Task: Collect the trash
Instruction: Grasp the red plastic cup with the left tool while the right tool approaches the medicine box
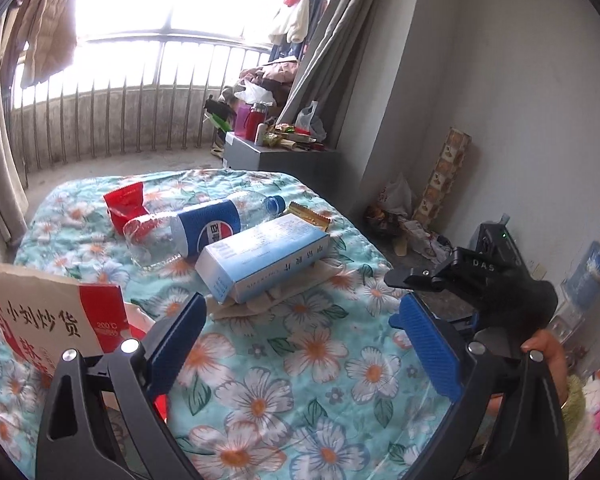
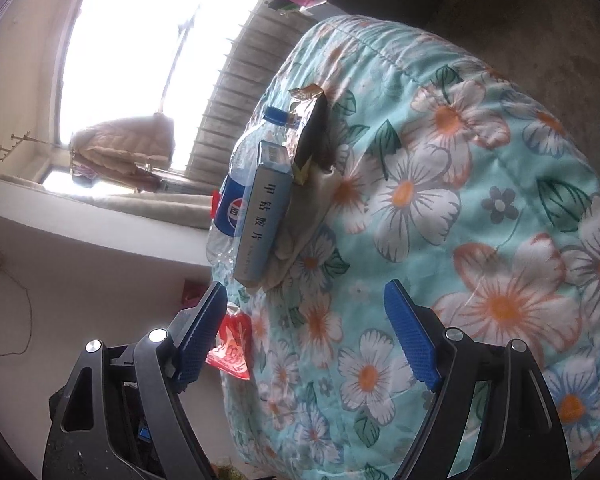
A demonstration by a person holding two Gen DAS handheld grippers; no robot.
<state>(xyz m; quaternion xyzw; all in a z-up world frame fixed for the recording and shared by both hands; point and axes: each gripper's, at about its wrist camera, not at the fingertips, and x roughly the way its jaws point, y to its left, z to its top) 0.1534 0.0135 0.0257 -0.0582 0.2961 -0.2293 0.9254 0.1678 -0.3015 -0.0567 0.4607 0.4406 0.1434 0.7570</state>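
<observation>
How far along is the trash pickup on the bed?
Done: nothing clearly collected; what the paper bag at the left holds is hidden. In hand: nothing. Left tongs and right tongs both stand open and empty above the quilt. Left: Pepsi bottle, blue-white box, red wrapper, gold wrapper and a tissue under the box.

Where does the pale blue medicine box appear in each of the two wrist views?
Left wrist view: the medicine box lies at centre, in front of the Pepsi bottle.
Right wrist view: the medicine box stands on end, left of centre, at the quilt's edge.
Shared landmark: the Pepsi bottle beside it.
</observation>
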